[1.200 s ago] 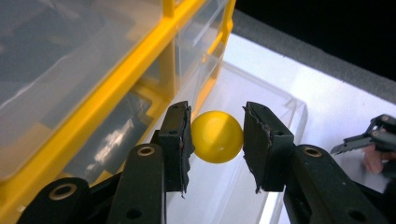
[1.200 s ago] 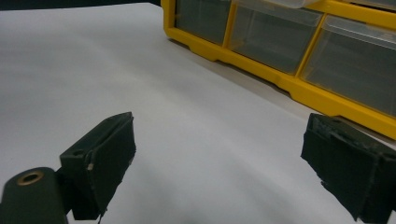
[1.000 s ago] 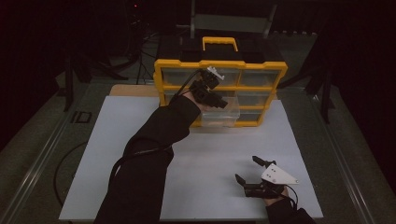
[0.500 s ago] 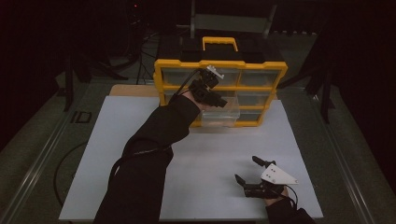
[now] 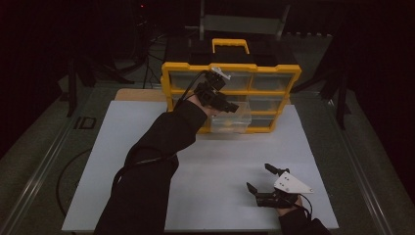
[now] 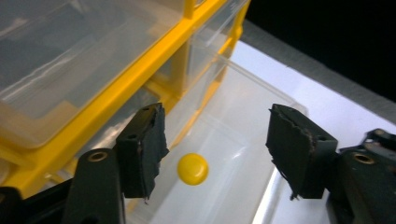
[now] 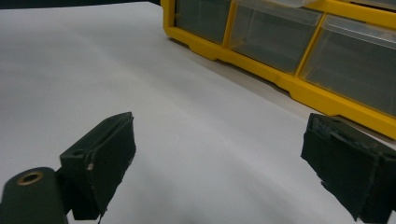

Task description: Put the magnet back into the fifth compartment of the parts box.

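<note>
While the left gripper hangs over a pulled-out drawer, the moment reads as follows.

Organizer: a yellow drawer organizer [image 5: 230, 95] with a carry handle stands at twelve o'clock on the white desk [image 5: 147, 147]; its clear drawers are pushed in, except one.

Open drawer: a clear plastic drawer [image 5: 235, 122] in the bottom row juts out toward the person, at about six o'clock from the organizer's middle.

Yellow piece: a small round yellow piece [image 6: 193, 168] lies on the drawer's floor, touching neither jaw and sitting below the gap between them in the left gripper view.

Left gripper: the left gripper [image 5: 230, 105] is above the drawer, pointing down into it. Its jaws have just been opening and now stand apart, released, with nothing clamped between them; the yellow piece lies free beneath.

Right gripper: the right gripper [image 5: 259, 178] rests at five o'clock on the desk, well apart from the organizer, its jaws spread wide and empty.

Done, as I judge it: the drawer is out and the yellow piece is in it, so the drop looks complete.

Left, as I judge it: lifting the left gripper clear and pushing the drawer back into its slot.
</note>
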Action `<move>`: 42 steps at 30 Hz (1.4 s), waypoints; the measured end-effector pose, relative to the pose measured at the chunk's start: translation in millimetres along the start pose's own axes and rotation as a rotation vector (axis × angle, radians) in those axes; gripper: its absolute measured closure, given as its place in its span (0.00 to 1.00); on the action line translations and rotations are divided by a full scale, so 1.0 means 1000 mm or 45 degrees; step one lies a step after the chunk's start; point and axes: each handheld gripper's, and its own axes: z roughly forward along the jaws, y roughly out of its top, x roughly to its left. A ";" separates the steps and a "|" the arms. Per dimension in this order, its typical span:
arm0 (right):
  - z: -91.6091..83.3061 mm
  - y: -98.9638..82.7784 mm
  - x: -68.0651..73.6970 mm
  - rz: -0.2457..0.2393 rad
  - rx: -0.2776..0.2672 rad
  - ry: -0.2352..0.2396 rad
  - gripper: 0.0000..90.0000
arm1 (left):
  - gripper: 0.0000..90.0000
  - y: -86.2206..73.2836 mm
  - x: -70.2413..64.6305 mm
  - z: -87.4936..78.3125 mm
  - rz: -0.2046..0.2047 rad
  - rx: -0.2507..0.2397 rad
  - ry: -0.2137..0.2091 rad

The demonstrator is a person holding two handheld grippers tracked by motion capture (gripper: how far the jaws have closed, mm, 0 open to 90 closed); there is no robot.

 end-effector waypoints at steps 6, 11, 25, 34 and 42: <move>0.000 0.000 0.000 -0.003 0.000 -0.003 0.11 | 0.29 -0.002 -0.001 -0.006 -0.005 -0.016 -0.041; 0.000 0.000 0.000 -0.001 0.000 -0.004 0.11 | 0.17 -0.004 -0.002 -0.010 0.002 -0.008 -0.026; 0.000 0.000 0.000 -0.002 0.003 -0.007 0.11 | 0.00 -0.015 -0.001 -0.027 0.028 -0.049 -0.076; 0.000 0.000 0.000 -0.002 0.004 -0.006 0.11 | 0.00 -0.027 0.001 -0.033 0.071 -0.050 -0.084; 0.001 -0.001 0.001 -0.001 0.008 -0.004 0.11 | 0.00 -0.035 0.002 -0.040 0.103 -0.060 -0.094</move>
